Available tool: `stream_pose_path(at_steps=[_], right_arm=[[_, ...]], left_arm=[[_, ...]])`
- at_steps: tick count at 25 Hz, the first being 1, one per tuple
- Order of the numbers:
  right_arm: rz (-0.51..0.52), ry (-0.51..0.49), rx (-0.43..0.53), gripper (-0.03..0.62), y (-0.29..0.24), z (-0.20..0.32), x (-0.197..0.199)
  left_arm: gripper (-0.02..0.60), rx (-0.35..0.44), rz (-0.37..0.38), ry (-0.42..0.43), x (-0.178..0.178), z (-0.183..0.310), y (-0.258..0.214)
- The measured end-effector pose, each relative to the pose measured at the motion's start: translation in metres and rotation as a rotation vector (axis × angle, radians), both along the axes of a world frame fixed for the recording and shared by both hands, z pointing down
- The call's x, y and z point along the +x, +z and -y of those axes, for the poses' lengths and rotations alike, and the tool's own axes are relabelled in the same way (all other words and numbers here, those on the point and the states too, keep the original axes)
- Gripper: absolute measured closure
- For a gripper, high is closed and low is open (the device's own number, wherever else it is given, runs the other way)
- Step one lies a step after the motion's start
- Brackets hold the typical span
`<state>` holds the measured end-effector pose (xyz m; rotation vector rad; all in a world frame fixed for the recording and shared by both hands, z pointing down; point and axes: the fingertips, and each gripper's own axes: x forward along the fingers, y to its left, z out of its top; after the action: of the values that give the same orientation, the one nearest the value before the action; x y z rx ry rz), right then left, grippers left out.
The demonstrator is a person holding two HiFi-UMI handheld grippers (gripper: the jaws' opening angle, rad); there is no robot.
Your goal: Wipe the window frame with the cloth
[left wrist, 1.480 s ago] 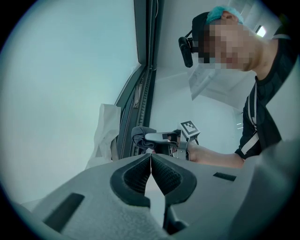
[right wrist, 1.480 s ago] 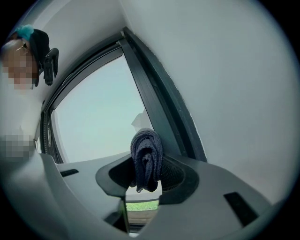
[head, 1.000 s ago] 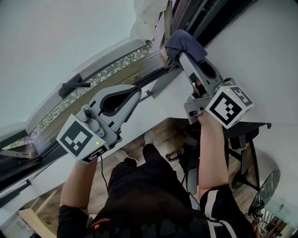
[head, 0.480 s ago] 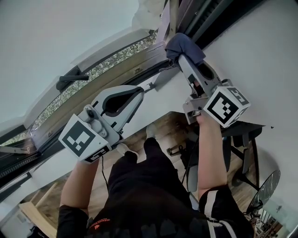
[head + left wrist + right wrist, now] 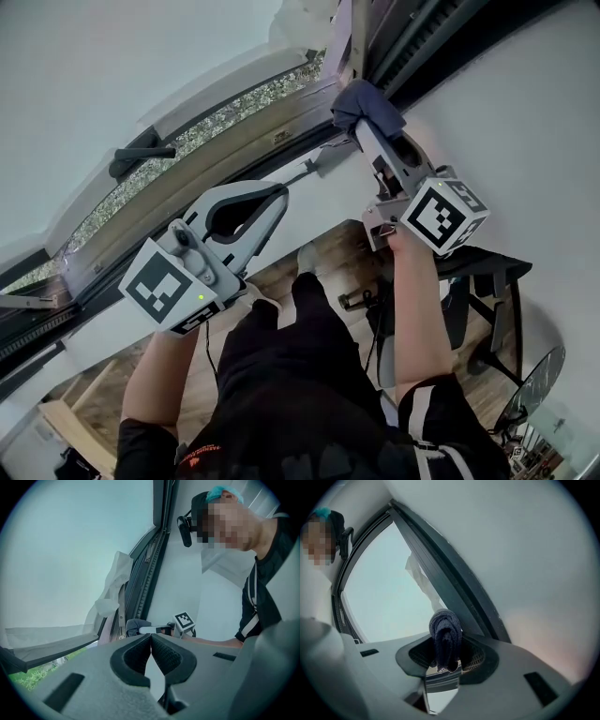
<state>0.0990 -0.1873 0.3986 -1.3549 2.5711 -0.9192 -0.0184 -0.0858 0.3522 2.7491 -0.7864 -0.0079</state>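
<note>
Two grippers | right gripper [image 5: 446, 660] grasping cloth [image 5: 444, 631] at window frame [image 5: 440, 571]; left gripper [image 5: 151, 637] clenched

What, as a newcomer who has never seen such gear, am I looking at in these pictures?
No robot here: a person holds a two-jaw gripper in each hand. The head view comes from a camera on the person's head, looking down at both. Each gripper view looks along that gripper's own jaws. The left gripper is shut on nothing. The right gripper pinches a dark blue cloth, held up at the window frame. The checkered marker cubes are part of the grippers.
</note>
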Motion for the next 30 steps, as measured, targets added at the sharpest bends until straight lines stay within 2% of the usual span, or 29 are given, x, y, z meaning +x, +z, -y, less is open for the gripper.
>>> stream_pose_path(at_steps=[30], right_arm=[[0.018,0.003,-0.156,0.471,0.09,0.0,0.01]], left_arm=[[0.56,-0.09,0.003,0.009,0.015,0.006,0.044]])
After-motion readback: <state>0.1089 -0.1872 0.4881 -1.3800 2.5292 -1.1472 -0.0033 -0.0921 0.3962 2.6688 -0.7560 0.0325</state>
